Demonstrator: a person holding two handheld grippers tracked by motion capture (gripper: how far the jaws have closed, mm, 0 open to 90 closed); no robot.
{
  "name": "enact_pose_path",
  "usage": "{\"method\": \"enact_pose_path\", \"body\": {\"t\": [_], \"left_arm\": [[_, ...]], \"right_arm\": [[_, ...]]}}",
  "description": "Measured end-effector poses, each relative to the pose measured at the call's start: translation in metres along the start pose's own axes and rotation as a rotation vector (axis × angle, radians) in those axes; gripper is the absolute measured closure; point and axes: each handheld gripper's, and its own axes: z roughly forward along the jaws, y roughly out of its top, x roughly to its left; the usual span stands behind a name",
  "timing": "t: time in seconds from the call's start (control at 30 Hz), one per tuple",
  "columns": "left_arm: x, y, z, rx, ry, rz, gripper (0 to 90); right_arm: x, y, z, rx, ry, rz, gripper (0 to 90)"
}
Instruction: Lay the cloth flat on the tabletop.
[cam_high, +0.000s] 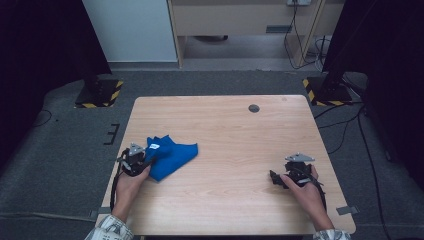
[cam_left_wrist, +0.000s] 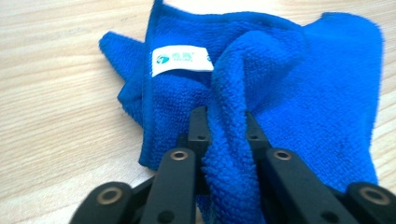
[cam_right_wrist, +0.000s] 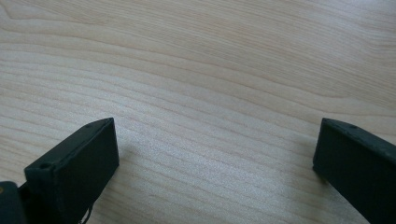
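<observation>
- High view: a crumpled blue cloth (cam_high: 172, 156) lies on the light wooden table (cam_high: 225, 130), toward the 9 o'clock side, with the left tongs (cam_high: 145, 161) at its near-left edge.
- Left gripper view shows the step in hand, a grasp: the black jaws are pressed in on a raised ridge of the blue cloth (cam_left_wrist: 261, 93), and the fold is squeezed narrow between the pads.
- The grip seems set on the pinched ridge alone; how many layers it has caught is hard to tell, since the fold hides its own underside.
- The right tongs (cam_high: 276, 178) rest toward 4 o'clock on the table, well apart from the cloth. In the right gripper view their jaws stand spread wide over bare wood, holding nothing.
- The likely next move is a lift or pull of the pinched fold, so the cloth opens out. That calls for a firm hold, because soft pile can slip from smooth pads, and probably for the free right tongs to come across and take another edge or corner.
- Materials: the cloth is a thick, looped microfibre with a nubbly pile, limp and bunched into overlapping flaps with pointed corners toward 10 o'clock.
- A small white label (cam_left_wrist: 181, 59) with teal print is sewn near one edge.
- The table has pale, fine, straight grain and a matte finish; a small dark round cap (cam_high: 254, 108) sits near its far edge at about 1 o'clock.
</observation>
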Motion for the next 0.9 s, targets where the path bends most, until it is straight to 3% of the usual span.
{"method": "enact_pose_path", "body": {"t": [0.27,0.37,0.9], "left_arm": [[-0.009,0.007,-0.001,-0.02,-0.044,0.009,83.3],[-0.017,0.011,0.0,-0.025,-0.081,0.014,83.5],[-0.058,0.031,0.018,-0.028,-0.161,0.09,83.7]], "right_arm": [[0.0,0.0,0.0,0.0,0.001,0.0,0.5],[0.0,0.0,0.0,0.0,0.001,0.0,0.5],[0.0,0.0,0.0,0.003,0.003,0.001,0.5]]}}
